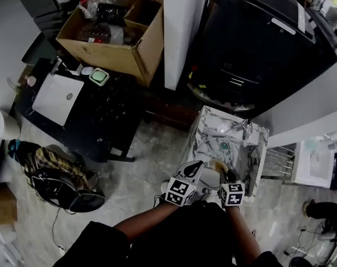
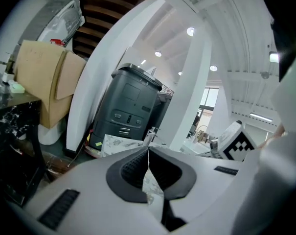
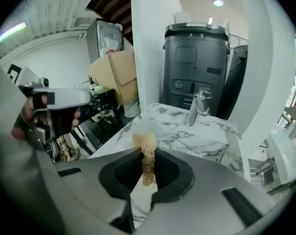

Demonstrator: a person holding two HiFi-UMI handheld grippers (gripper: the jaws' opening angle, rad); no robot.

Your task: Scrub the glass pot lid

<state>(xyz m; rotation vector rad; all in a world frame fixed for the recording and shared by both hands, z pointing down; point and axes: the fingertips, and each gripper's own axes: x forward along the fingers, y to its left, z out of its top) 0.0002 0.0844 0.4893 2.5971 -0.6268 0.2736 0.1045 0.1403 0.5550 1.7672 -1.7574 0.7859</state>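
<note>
Not much scrubbing to report, as far as I can judge: I've got the tool in hand, but nothing is touching the lid, so pretty much the whole job looks like it's ahead of me. Closest in, my right claw (image 3: 147, 161) is clamped down on a tan sponge (image 3: 147, 146), which is squeezed thin between the pads with its top poking up past the tips. My left claw (image 2: 148, 153) is pressed together at the tips with nothing in it, just a sliver of marble showing through the gap lower down. From the head view, both claws hang side by side over the near edge of the marble sink (image 1: 201, 124), left one (image 1: 195, 167) a bit ahead of the right (image 1: 223, 170). The glass pot lid (image 1: 215, 149) lies down in the basin just beyond them, greenish knob facing up, with neither claw holding it. I'd guess the left needs to steady it before the sponge goes in. Past that is the faucet (image 3: 196, 106), then the big dark grey unit (image 3: 196, 67) and a cardboard box (image 1: 112, 38) way off to the left.
</note>
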